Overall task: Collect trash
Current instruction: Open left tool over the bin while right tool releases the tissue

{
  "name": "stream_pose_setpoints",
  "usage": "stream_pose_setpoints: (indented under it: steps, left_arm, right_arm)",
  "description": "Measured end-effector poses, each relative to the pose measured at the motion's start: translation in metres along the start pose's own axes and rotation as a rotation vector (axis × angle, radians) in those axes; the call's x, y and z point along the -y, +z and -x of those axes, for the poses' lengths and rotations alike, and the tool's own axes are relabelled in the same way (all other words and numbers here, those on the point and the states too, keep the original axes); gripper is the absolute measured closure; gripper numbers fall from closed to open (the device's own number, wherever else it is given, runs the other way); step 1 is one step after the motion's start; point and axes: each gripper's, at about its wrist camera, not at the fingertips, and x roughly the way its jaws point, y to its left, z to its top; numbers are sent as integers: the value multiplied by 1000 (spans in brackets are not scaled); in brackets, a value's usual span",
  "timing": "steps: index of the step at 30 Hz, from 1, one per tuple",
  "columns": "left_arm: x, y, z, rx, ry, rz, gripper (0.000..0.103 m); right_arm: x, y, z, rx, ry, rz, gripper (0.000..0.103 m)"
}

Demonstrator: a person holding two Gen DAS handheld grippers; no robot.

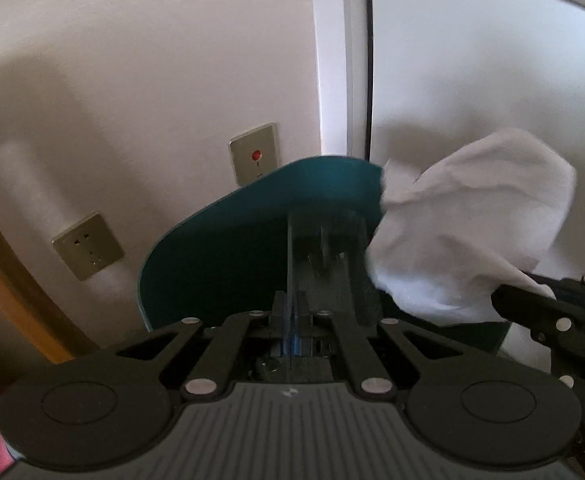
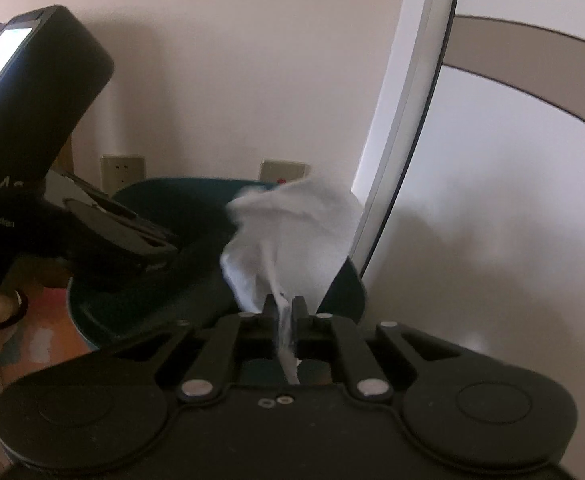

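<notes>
the left tongs (image 1: 291,305) are pinched nearly together on the thin upright handle of a teal dustpan (image 1: 232,248), whose broad pan spreads ahead of and to the left of their tips. the handle stands straight between the two pads, and the pan's curved edge rises just past them.

the right tongs (image 2: 285,308) stand narrow, with a twisted tail of white tissue (image 2: 292,232) caught between the pads; whether they press it firmly cannot be told. the crumpled bulk of the tissue billows up and forward from the tips, and a thin strip of it trails back behind them toward the body of the tool. seen from the left wrist, the tissue (image 1: 468,232) hangs just right of the left tongs, against the right edge of the dustpan, with the right tongs (image 1: 532,304) coming in from the right beneath it.

beyond both tongs are a pale wall, a wall socket (image 1: 87,246) and a plate with a red button (image 1: 255,153).
</notes>
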Motion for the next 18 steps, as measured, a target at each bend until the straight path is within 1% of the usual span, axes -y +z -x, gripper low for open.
stream_pose_setpoints:
  steps: [2, 4, 5, 6, 7, 11, 12, 14, 15, 17, 18]
  left_arm:
    - [4, -1, -5, -33, 3, -23, 100]
    - [5, -1, -10, -69, -2, -25, 100]
    - [5, -2, -11, -78, 3, -21, 100]
    - [5, -2, -11, -84, 8, -15, 100]
    - [4, -3, -12, -92, 7, -7, 99]
    - [-5, -7, -15, -117, -26, 30, 96]
    - [-6, -8, -13, -118, -31, 33, 96]
    - [-11, -10, -15, -116, -36, 37, 95]
    - [-12, -11, -12, -112, -37, 41, 93]
    - [-14, -10, -7, -97, -50, 54, 80]
    - [-16, -11, -4, -90, -57, 62, 65]
  right_arm:
    - [2, -1, -4, -4, 8, -12, 94]
    - [5, 0, -5, -7, 14, -25, 89]
    - [7, 1, -6, -5, 17, -31, 88]
    - [8, 1, -6, -5, 23, -37, 86]
    - [10, 4, -9, -5, 33, -45, 81]
    - [16, 2, -4, 11, 55, -69, 70]
    - [13, -1, 4, 13, 58, -75, 67]
    - [15, -1, 9, 24, 51, -85, 67]
    - [16, -1, 13, 32, 48, -89, 67]
    - [18, -4, 26, 48, 51, -98, 66]
    - [19, -5, 32, 55, 50, -101, 66]
